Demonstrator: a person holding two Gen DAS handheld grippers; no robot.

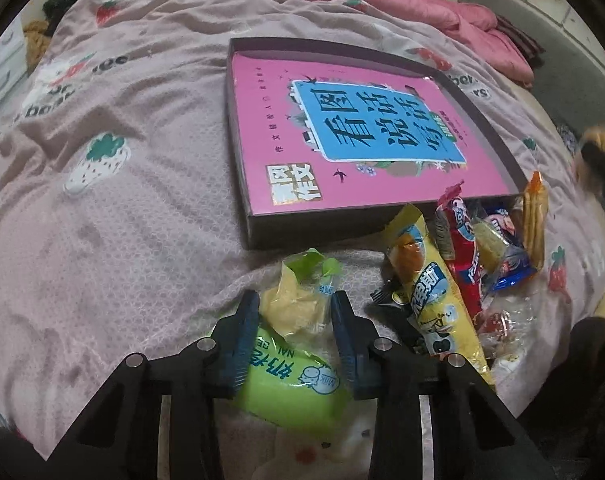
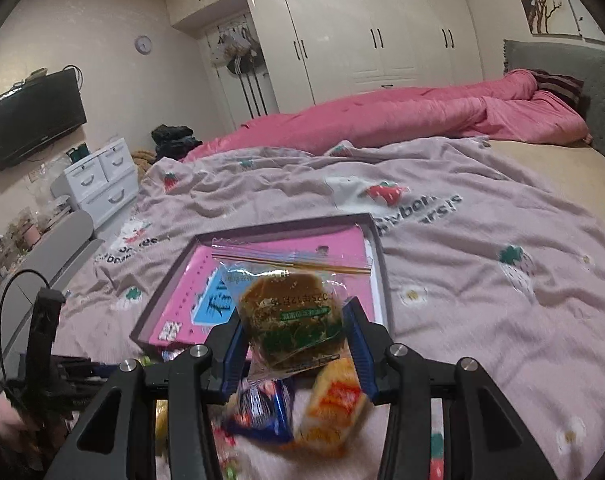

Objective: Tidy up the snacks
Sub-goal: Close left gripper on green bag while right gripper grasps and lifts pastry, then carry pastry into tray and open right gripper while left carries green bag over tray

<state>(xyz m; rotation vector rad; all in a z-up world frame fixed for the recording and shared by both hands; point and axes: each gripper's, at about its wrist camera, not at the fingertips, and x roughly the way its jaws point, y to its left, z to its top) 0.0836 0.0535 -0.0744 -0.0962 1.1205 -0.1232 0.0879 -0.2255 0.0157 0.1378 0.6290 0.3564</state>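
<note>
Straddling a green-and-yellow snack packet (image 1: pixel 290 336), the left tool (image 1: pixel 296 308) has its jaws partly open; a blue pad sits on each side of the wrapper, but I can't tell whether they actually press it. The packet lies on the bed's pink strawberry-print sheet (image 1: pixel 114 208), just short of the box's near edge.

The right tool (image 2: pixel 298 320) is closed on a clear-wrapped brown cake (image 2: pixel 292 320), held clear of the sheet and in line with the box's near corner. Below it, blurred, are a blue packet (image 2: pixel 262 412) and an orange one (image 2: pixel 334 404).

The shallow dark-rimmed box (image 1: pixel 246 184) lies flat on the sheet with a pink book (image 1: pixel 342 132) filling its floor. The walls are low and the top is open.

The snack pile (image 1: pixel 474 252) crowds the box's near right corner: a yellow tube (image 1: pixel 430 292), a red pack (image 1: pixel 462 240), and a blue wrapper (image 1: pixel 510 260), overlapping each other.

In the left wrist view, open sheet runs left of the box and packet, wrinkled but bare. A pink quilt (image 2: pixel 402 116) is bunched along the far side, well apart from the box.
</note>
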